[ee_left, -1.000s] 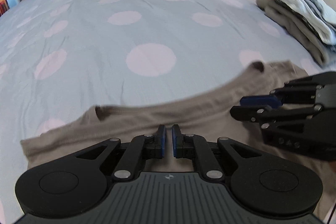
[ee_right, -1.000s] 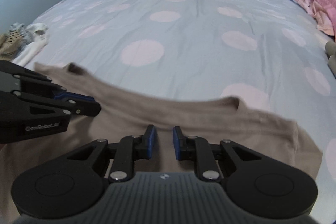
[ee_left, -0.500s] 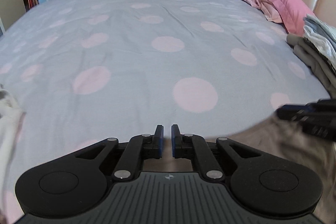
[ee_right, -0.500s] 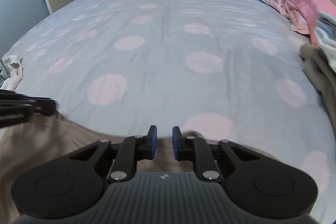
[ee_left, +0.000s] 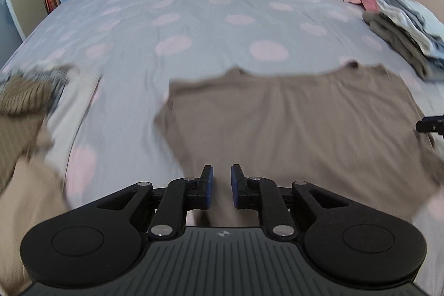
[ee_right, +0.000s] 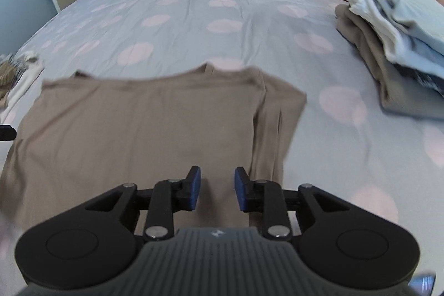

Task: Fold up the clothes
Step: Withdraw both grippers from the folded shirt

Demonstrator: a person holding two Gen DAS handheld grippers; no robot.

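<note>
Polka-dot bed [ee_left: 194, 27] carries a taupe T-shirt [ee_right: 144, 124] spread flat, one sleeve tucked over; folded stack [ee_right: 388, 46] right, unfolded heap [ee_left: 25, 101] left. Left claw [ee_left: 221, 183] and right claw [ee_right: 217, 186] hover parted, empty. Folds remain.

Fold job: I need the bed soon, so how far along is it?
Done: a folded stack sits by the pillows. In hand: the tan shirt lies spread flat, unfolded, both hand-held grippers open above it. Left: that shirt and the heap on the left.

Black grippers [ee_left: 221, 182] — blue-padded jaws, silver screws.
</note>
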